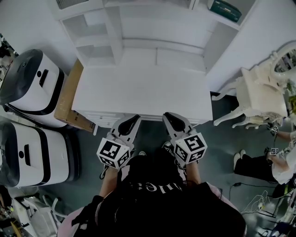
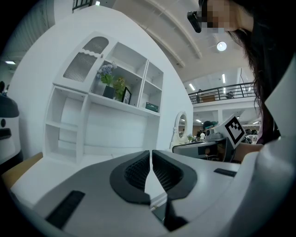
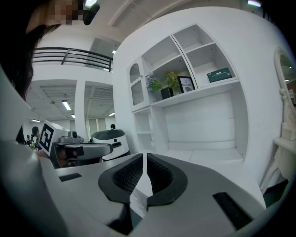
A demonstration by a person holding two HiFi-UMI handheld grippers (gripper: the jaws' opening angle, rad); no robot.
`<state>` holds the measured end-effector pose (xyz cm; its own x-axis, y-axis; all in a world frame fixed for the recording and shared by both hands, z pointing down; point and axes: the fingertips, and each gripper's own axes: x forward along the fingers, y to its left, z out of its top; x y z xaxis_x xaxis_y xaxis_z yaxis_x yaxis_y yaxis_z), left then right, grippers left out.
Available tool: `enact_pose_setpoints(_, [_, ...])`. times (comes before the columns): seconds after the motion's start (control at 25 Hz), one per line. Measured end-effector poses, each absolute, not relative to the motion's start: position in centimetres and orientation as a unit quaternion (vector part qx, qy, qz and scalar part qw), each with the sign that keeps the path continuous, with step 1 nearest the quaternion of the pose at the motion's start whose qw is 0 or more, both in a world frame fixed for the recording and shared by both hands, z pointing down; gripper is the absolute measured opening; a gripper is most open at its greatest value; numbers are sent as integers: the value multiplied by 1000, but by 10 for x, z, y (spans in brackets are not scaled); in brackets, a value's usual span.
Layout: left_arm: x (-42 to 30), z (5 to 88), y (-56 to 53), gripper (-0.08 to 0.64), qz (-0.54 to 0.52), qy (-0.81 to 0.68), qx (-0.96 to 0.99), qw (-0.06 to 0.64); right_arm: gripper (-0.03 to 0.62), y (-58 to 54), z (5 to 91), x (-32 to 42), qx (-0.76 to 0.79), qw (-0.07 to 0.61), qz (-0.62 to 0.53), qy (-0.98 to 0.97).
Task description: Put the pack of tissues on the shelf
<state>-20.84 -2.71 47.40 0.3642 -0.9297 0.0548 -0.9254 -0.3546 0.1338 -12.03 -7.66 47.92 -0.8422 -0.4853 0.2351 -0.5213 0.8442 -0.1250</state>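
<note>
Both tools are held low at the near edge of the white tabletop, side by side but apart. Left tool: ribbed black pads closed tip to tip, nothing between them. Right tool: pads likewise closed together, nothing gripped. White shelf unit rises from the back of the tabletop. Dark green flat pack, the only pack-like item in view, lies in the unit's upper right compartment, well apart from both tools; cannot confirm from print that it is tissues. The next compartment to the left holds potted plants and a black picture frame. A brown cardboard slab leans against the tabletop's left side.
</note>
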Motion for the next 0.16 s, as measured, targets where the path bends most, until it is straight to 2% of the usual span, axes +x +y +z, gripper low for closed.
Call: enact_pose_setpoints(0.16, [-208,477,-27,31,-13,-562,824,71,63,-77,482,-121,263,99,94,-955])
